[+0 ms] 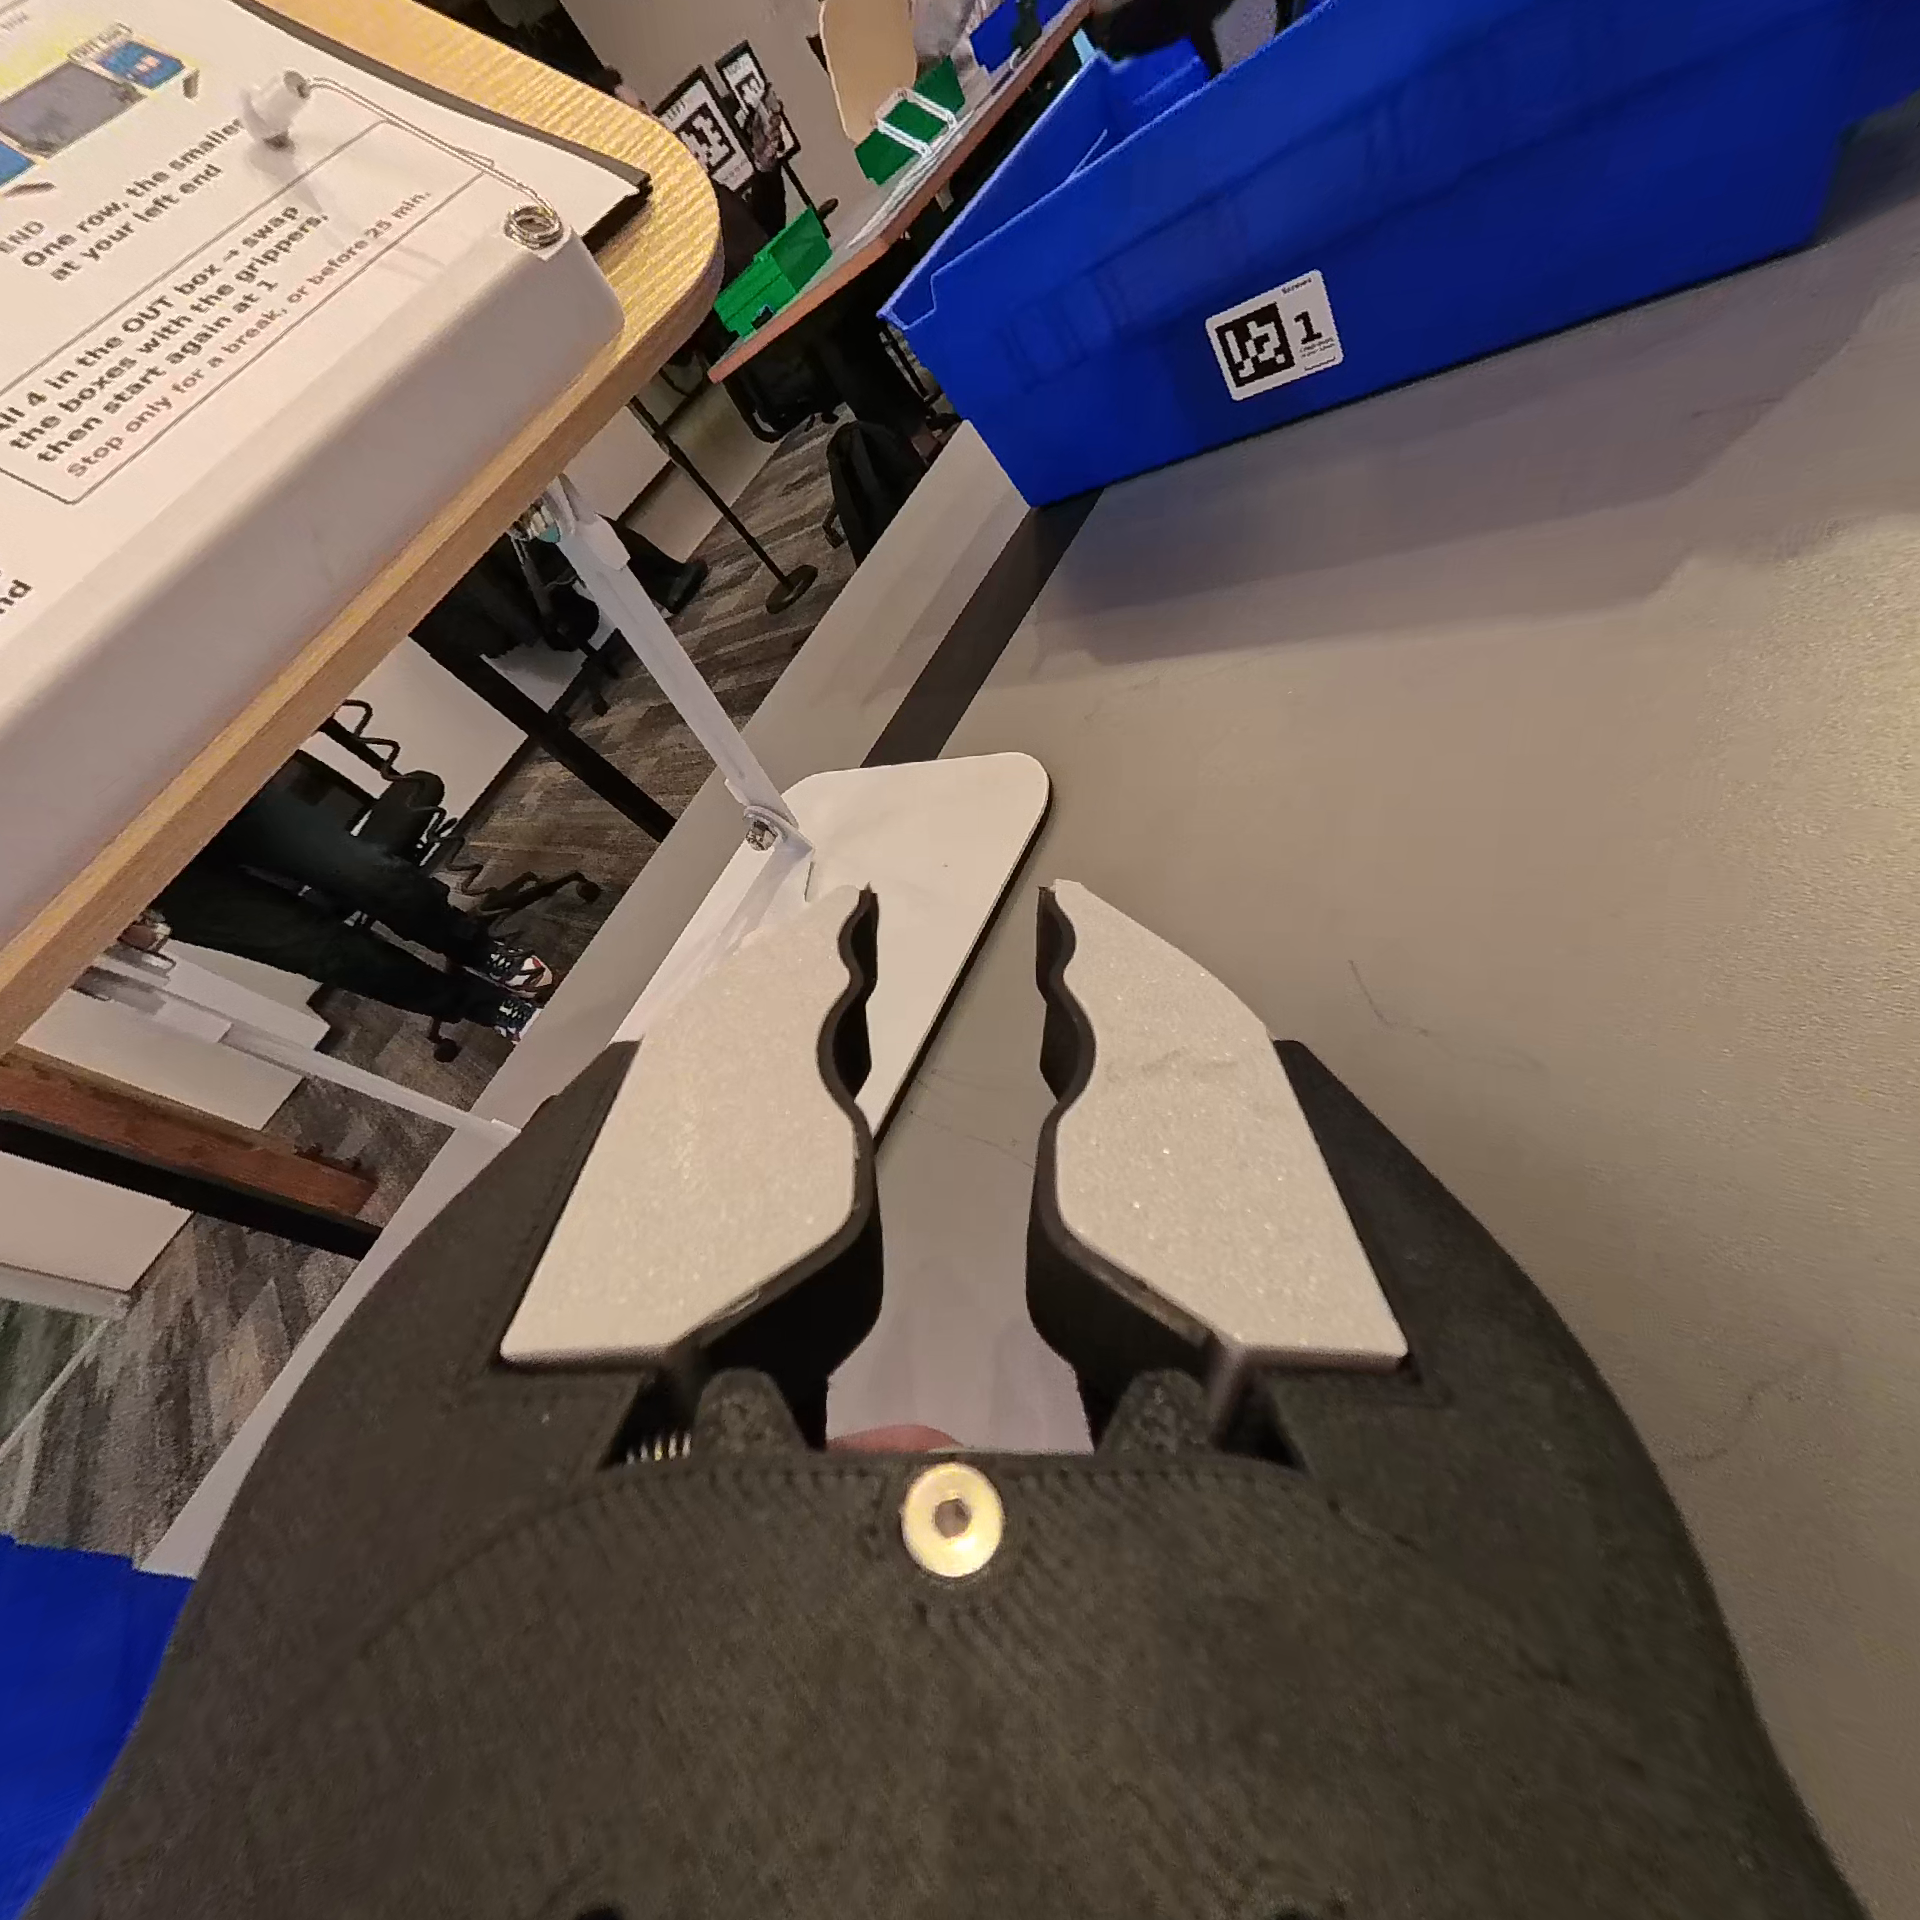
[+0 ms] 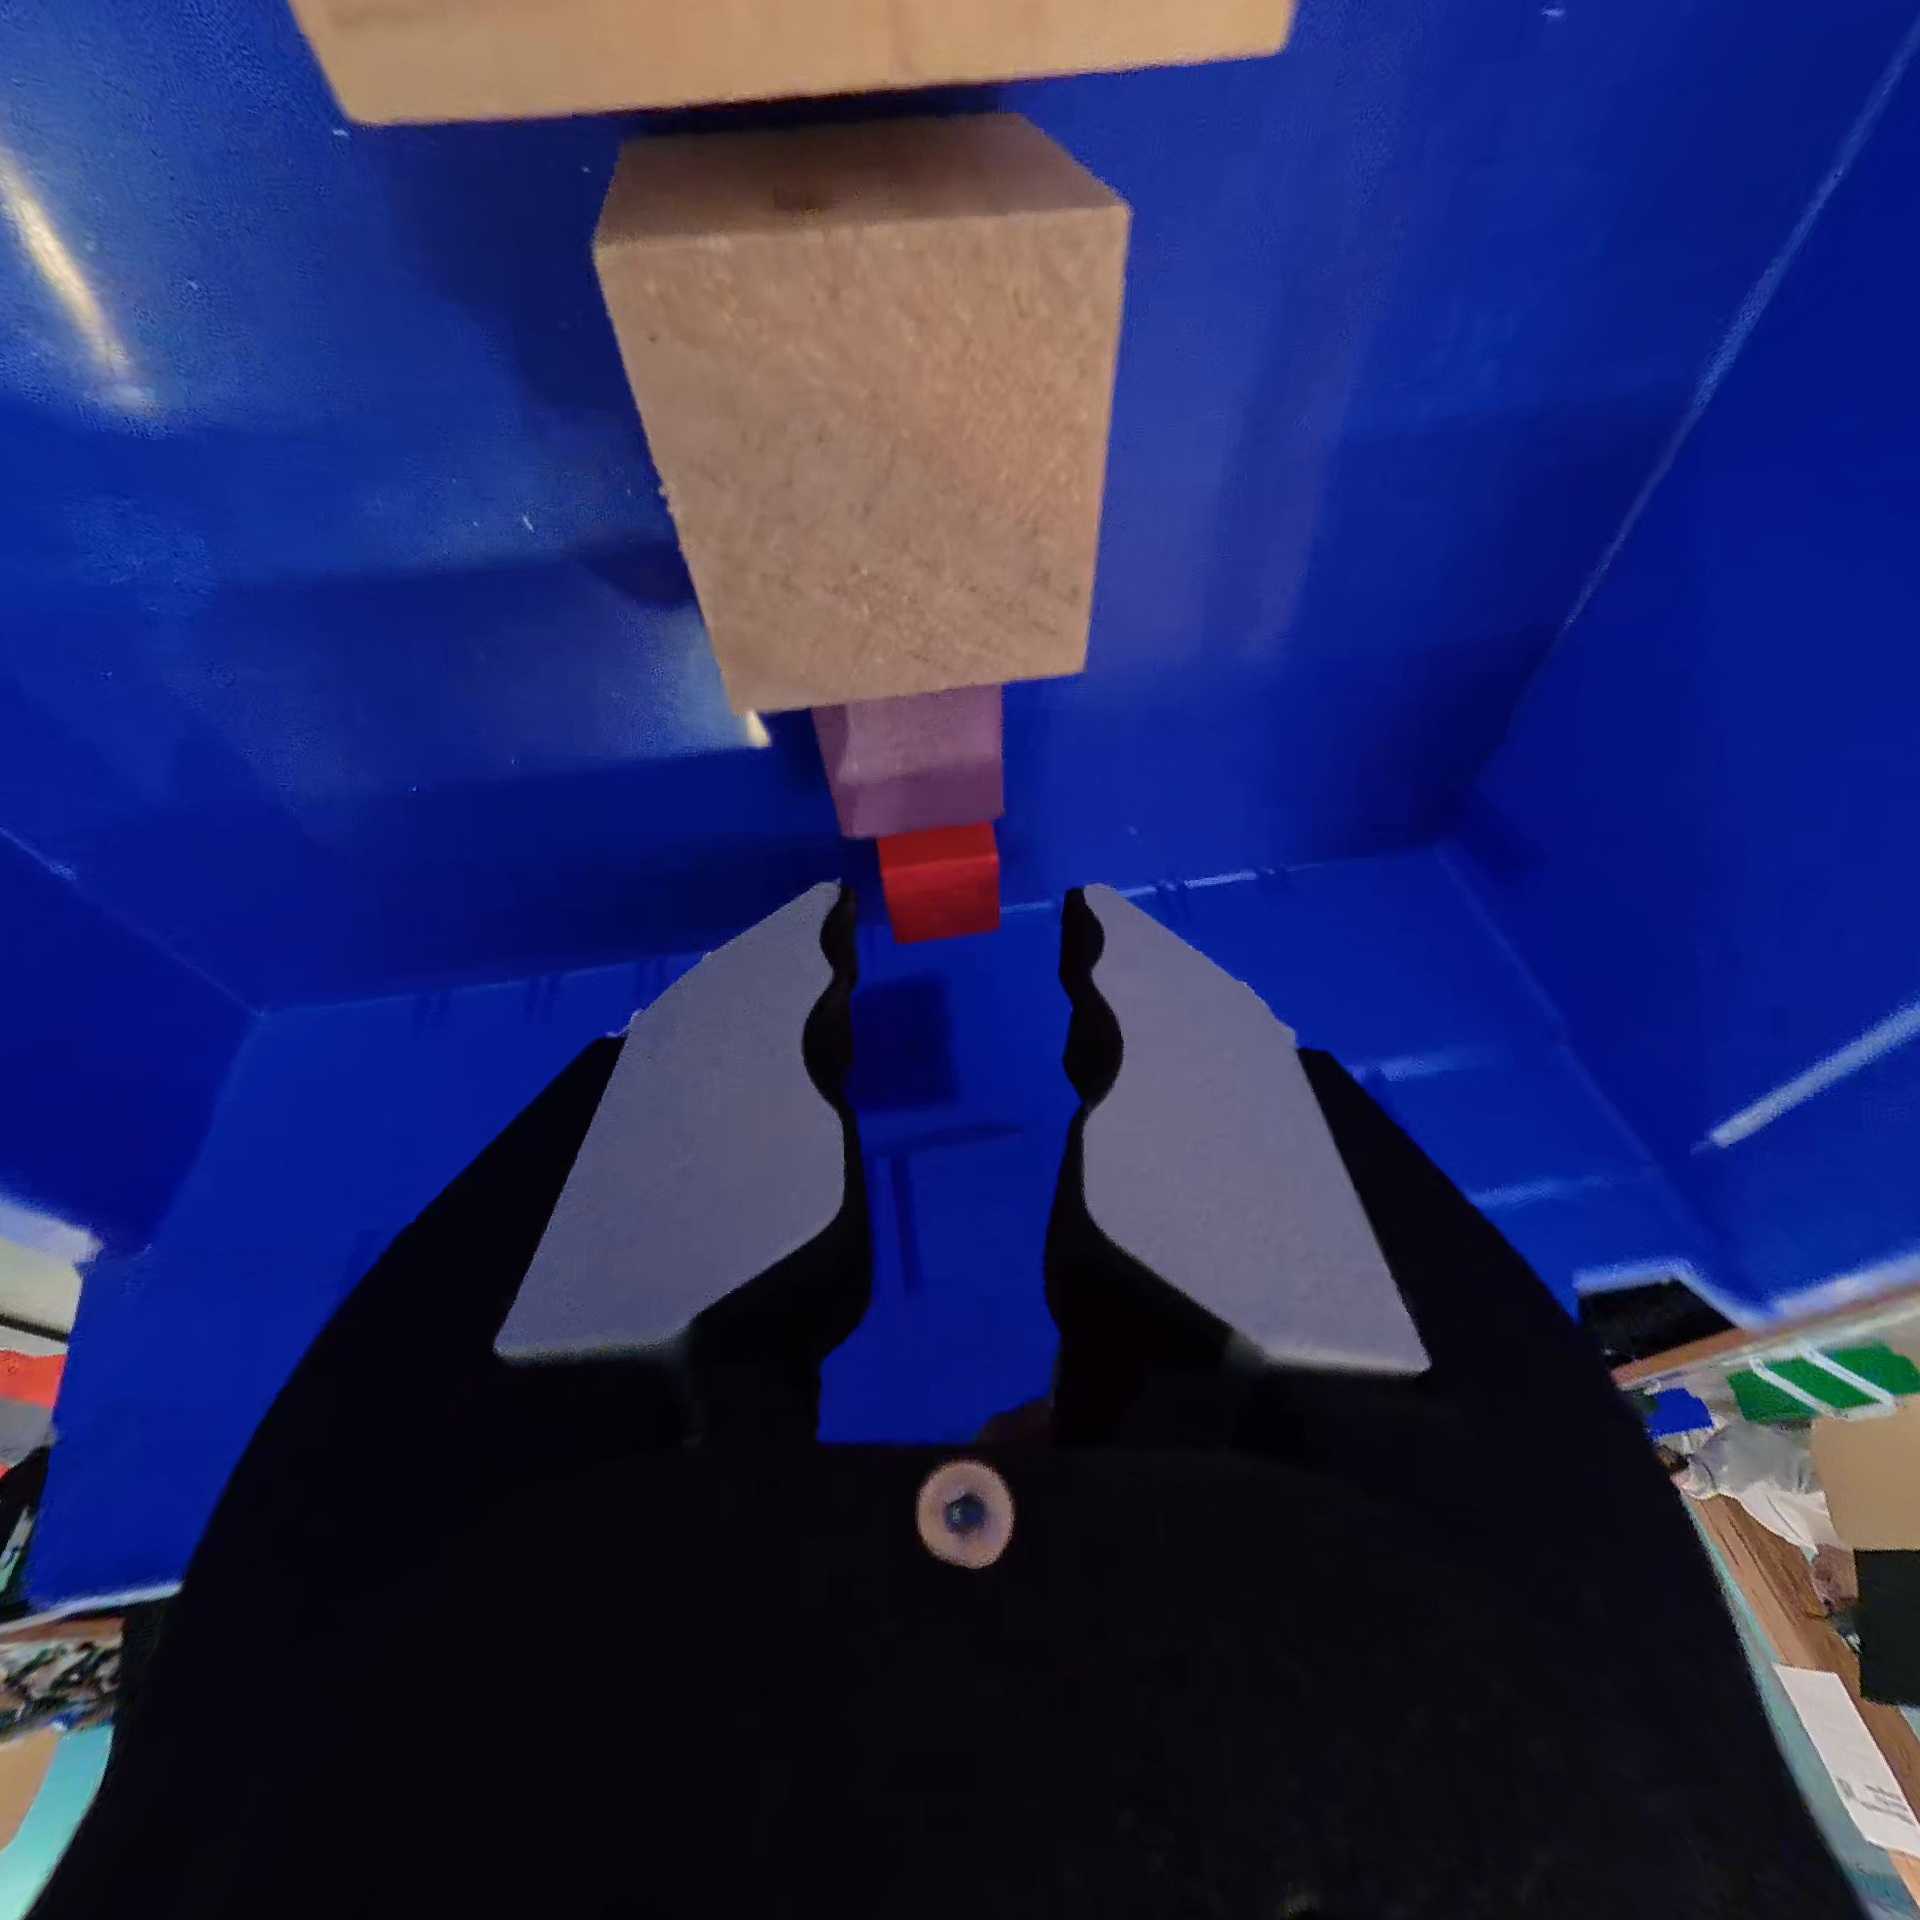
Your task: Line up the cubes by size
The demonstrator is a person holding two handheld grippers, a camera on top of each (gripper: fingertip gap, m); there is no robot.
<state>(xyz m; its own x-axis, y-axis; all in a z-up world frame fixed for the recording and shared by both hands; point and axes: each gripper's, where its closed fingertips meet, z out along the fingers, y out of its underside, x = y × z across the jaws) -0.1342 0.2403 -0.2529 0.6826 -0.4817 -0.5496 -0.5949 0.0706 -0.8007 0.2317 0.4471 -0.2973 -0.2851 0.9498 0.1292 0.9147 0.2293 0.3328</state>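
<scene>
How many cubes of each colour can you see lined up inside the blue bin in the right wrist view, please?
Plain wood cubes: 2, the mid-sized cube and a larger one cut off by the top edge.
Purple cubes: 1.
Red cubes: 1, just ahead of the open right gripper.
Total: 4 cubes in the blue bin.

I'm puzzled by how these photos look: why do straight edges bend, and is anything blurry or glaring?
Left wrist view: wide-angle lens bows the blue bin and table; sharp, soft shadow under the bin. Right wrist view: slightly blurred, red cube soft-edged, white glare streaks on the bin wall, cubes stretched by the lens.
</scene>
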